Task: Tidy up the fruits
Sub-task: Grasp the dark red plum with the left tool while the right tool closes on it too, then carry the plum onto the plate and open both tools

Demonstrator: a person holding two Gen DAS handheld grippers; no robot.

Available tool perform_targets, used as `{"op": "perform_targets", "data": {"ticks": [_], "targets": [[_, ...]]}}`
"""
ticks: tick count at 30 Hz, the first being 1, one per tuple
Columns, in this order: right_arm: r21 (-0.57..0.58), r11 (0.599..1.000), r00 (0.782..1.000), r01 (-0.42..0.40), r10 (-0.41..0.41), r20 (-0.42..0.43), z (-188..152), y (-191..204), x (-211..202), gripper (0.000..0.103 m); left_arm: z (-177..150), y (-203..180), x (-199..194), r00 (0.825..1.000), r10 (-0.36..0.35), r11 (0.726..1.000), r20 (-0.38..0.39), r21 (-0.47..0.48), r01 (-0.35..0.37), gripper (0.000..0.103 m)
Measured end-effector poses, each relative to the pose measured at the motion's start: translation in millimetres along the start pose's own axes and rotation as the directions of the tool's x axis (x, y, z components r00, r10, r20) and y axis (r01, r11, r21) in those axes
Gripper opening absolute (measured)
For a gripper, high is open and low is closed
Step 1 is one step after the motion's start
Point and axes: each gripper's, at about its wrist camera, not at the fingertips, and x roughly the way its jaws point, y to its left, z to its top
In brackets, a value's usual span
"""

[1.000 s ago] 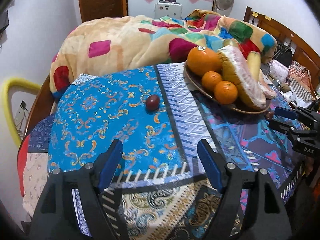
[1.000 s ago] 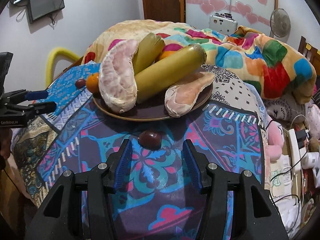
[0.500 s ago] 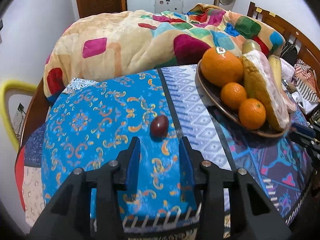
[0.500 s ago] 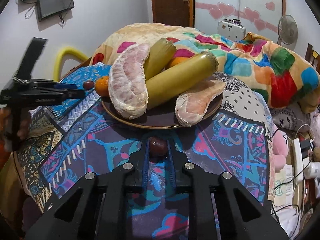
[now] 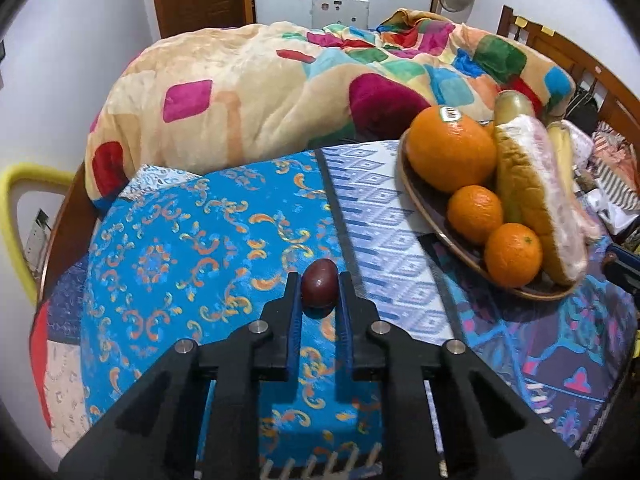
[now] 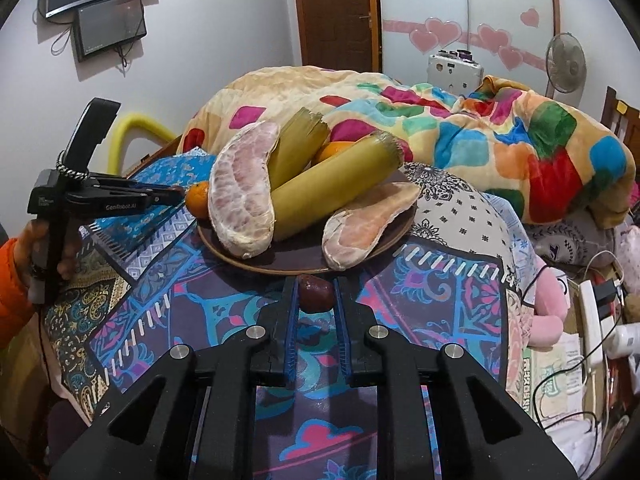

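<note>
A small dark red fruit (image 5: 319, 284) rests on the blue patterned cloth, and my left gripper (image 5: 319, 290) is shut on it, a blue pad pressing each side. A second dark red fruit (image 6: 316, 293) lies just in front of the brown fruit plate (image 6: 288, 265), with my right gripper (image 6: 316, 294) shut on it. The plate (image 5: 444, 236) carries a large orange (image 5: 450, 148), two small oranges (image 5: 474, 213), pomelo pieces (image 6: 244, 204) and yellow-green stalks (image 6: 340, 184). In the right wrist view the left gripper (image 6: 176, 196) shows at the left, held by a hand in an orange sleeve.
A piled colourful blanket (image 5: 280, 80) lies behind the table on the bed. The wooden bed frame (image 5: 592, 64) runs along the right. Cables and a power strip (image 6: 596, 320) lie beside the table's right edge. A yellow chair back (image 5: 16, 200) stands at the left.
Both grippers have closed on their dark red fruits, the right one first. The left gripper moved forward across the blue cloth up to its fruit and then shut.
</note>
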Motion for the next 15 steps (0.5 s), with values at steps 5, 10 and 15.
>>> {"op": "perform_targets", "data": {"ticks": [5, 10, 15], "targets": [[0.007, 1.000, 1.000, 0.002, -0.002, 0.014, 2, -2, -3, 0.016, -3, -15, -19, 0.999, -0.041, 0.999, 0.029, 0.020, 0.041, 0.017], [0.002, 1.000, 0.999, 0.004, -0.005, 0.036, 8, -1, -9, 0.016, -3, -33, -40, 0.993, -0.091, 0.995, 0.078, 0.042, 0.087, 0.017], [-0.001, 1.000, 0.999, 0.004, -0.004, 0.050, 17, 0, -5, 0.016, 0, -53, -52, 0.987, -0.120, 0.990, 0.107, 0.086, 0.111, 0.017]]}}
